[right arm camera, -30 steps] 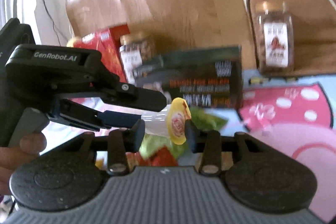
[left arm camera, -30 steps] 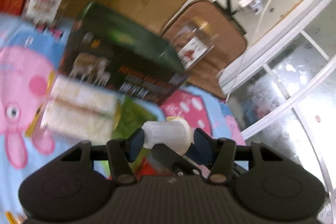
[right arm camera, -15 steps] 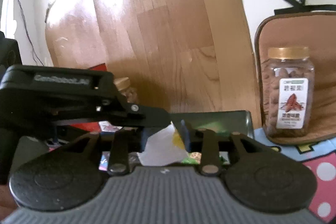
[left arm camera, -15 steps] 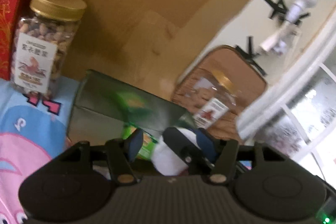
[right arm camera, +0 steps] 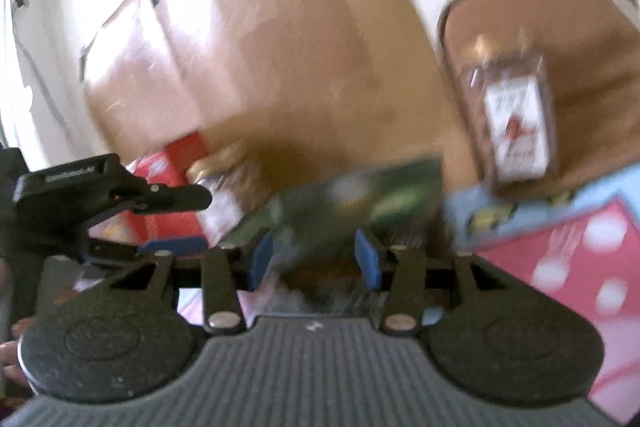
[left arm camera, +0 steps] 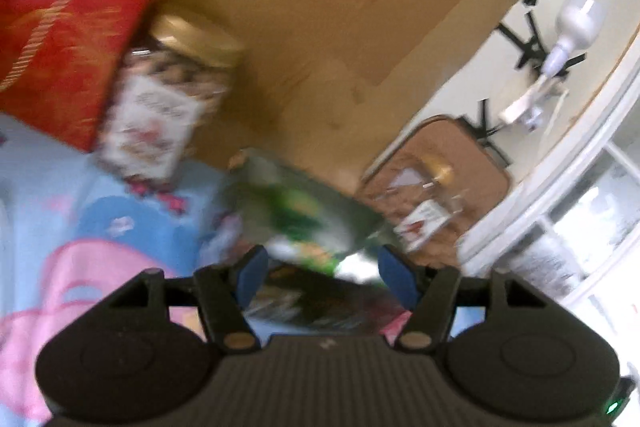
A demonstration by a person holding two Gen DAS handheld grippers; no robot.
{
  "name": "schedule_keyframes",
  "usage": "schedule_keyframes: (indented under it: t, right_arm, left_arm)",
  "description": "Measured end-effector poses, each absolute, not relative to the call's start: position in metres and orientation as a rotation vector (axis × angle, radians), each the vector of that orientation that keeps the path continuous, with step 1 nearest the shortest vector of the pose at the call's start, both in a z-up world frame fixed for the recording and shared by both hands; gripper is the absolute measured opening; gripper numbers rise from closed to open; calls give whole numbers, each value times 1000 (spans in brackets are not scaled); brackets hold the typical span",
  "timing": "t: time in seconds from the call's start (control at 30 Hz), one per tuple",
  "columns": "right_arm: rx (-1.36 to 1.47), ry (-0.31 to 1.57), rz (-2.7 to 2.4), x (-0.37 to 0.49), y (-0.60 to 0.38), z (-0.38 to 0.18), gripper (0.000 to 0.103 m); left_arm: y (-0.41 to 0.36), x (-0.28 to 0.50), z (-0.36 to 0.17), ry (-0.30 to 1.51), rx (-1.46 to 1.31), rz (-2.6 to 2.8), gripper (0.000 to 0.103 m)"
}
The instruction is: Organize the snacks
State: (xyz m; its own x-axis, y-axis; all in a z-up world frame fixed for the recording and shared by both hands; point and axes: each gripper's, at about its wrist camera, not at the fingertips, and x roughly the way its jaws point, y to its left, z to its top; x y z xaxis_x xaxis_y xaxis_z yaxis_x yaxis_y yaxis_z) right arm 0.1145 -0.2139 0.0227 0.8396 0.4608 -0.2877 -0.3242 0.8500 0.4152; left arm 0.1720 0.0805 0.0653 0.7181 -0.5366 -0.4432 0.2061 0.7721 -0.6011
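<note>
Gold-lidded jars (left arm camera: 160,107) (left arm camera: 424,203): two; green box (left arm camera: 296,211): one.

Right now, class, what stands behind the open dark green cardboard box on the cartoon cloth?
A tall wooden board leans behind the dark green cardboard box. Where the board's base meets the cloth is covered by the box.

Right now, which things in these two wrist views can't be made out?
- Left wrist: the nut jar label text, motion-blurred.
- Left wrist: what lies in the green box, smeared and cut off by the left gripper.
- Right wrist: the second jar label, blurred.
</note>
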Motion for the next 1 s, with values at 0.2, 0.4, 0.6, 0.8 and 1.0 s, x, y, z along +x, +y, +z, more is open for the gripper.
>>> schedule_keyframes:
  t: [0.2, 0.4, 0.6, 0.8, 1.0]
  right_arm:
    - [361, 592, 479, 123, -186, -4, 48]
    - [296, 644, 537, 122, -159, -9, 46]
    - [230, 619, 563, 94, -147, 7, 41]
    - [181, 486, 554, 74, -142, 27, 40]
    - [163, 435, 525, 79, -139, 34, 40]
  left_arm:
    - [112, 160, 19, 764, -644, -339, 68]
    - [85, 148, 2, 818, -554, -383, 58]
    - [87, 123, 9, 810, -615, -427, 58]
    - [90, 106, 36, 727, -607, -447, 58]
    - [86, 120, 48, 727, -622, -465, 58]
